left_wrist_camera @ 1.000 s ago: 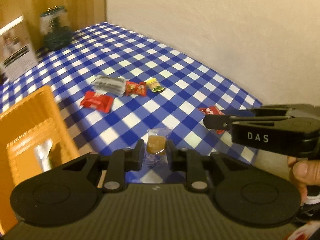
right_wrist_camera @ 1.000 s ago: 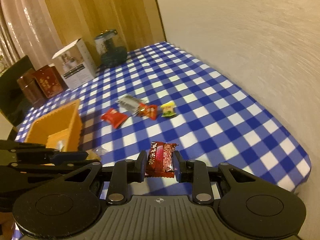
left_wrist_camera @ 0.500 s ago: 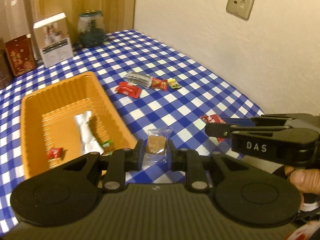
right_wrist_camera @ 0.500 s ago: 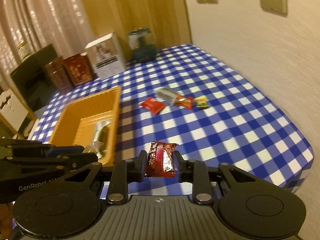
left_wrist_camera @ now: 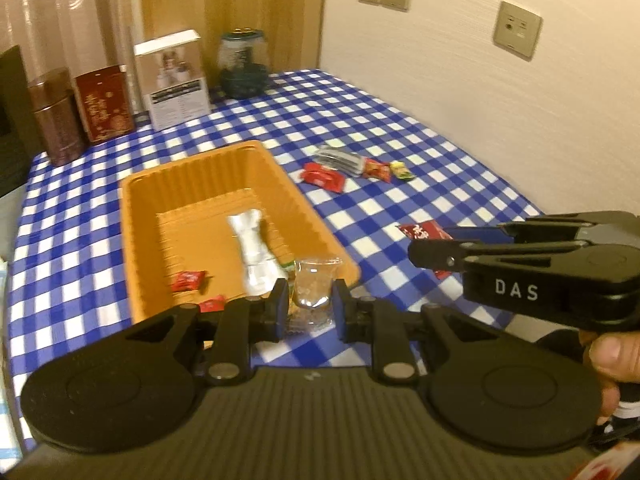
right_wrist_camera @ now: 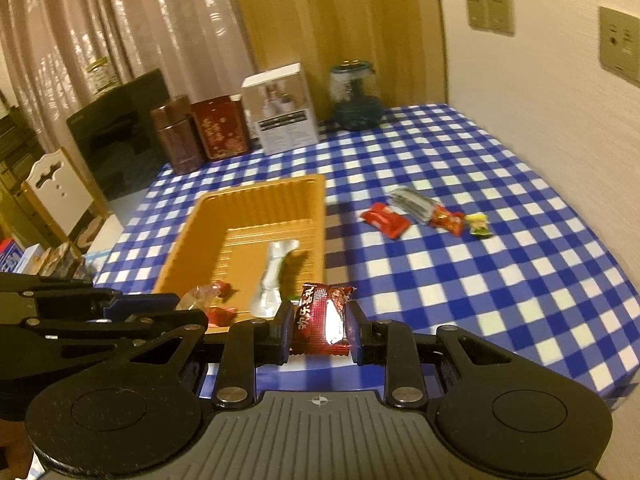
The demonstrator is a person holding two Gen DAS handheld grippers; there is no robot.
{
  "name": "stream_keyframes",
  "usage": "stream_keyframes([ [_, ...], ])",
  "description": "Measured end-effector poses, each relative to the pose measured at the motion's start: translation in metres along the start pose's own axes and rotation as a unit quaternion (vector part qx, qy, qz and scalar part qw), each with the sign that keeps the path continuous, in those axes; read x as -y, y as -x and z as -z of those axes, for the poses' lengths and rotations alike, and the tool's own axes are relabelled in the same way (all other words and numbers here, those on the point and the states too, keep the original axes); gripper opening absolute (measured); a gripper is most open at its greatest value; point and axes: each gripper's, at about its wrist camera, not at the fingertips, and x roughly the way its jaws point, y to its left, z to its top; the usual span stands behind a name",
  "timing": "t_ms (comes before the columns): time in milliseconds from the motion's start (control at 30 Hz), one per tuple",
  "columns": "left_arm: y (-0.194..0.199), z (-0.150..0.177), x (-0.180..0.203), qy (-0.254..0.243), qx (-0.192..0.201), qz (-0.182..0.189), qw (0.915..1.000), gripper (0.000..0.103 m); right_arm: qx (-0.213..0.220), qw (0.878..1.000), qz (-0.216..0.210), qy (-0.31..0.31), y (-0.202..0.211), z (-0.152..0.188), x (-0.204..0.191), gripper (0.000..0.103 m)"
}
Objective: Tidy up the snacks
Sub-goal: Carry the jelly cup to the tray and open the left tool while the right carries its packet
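Holding a snack in each gripper, you have both tools over the near end of the table.
Left gripper: your jaws are pinched narrow on a clear wrapper with a brownish piece inside; it sits over the near right corner of the orange tray.
Right gripper: your jaws are clamped on a dark red snack packet, just off the tray's near right corner.
Your right hand: a thumb shows on the handle at the edge of the left view.
Tray contents: a silver twisted packet lies along the middle; small red candies lie toward the near end.
Loose snacks: a red packet, a silvery striped packet, a small red-orange candy and a yellow-green candy lie in a row on the blue checked tablecloth, right of the tray's far end.
Far edge of the table: a brown tin, a red tin, a white box and a dark glass jar stand in a line.
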Motion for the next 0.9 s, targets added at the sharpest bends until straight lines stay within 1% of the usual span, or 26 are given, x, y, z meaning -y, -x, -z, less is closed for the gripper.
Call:
stream_keyframes([
  [300, -0.002, -0.006, -0.029, 0.015, 0.002, -0.014, 0.9998, 0.021, -0.008, 1.0, -0.018, 0.019, -0.024, -0.011, -0.025, 0.028],
  [633, -0.02, -0.029, -0.057, 0.02, 0.003, -0.027, 0.9994, 0.021, -0.012, 0.999, -0.026, 0.024, -0.053, -0.03, -0.028, 0.028],
  [900, -0.04, -0.045, -0.086, 0.032, 0.001, -0.039, 0.9987, 0.021, -0.014, 0.999, -0.034, 0.04, -0.082, -0.047, -0.035, 0.028],
])
